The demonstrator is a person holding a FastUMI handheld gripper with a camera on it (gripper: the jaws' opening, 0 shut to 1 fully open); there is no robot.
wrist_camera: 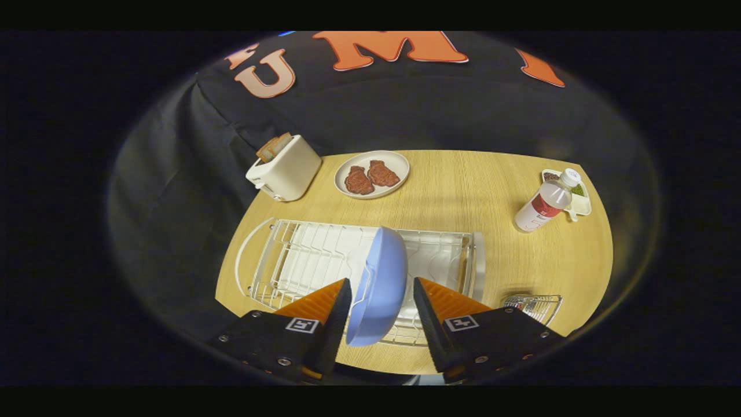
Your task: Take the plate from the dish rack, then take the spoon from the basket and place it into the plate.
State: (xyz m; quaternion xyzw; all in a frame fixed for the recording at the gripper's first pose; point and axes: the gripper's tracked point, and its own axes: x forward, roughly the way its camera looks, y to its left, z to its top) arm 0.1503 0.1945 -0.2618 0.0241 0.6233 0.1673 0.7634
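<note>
The gripper (382,289) hangs above the dish rack (301,260) with its fingers spread wide, and the blue plate (379,284) stands on edge in the rack, right in the gap between them. The left finger (336,313) sits very close to the plate's rim (whether it touches cannot be told), while the right finger (428,313) stands apart from the plate with a strip of rack showing between. So the fingers are parted and not pressing on anything. The rack rests on a wooden table (492,191). To the right of the right finger lies a small wire basket (535,306); the spoon in it cannot be made out. Beyond the rack sit a toaster (285,168) with bread in its slot, a plate of meat (371,174), and a bottle (547,201) just beside a small tray (580,204).
</note>
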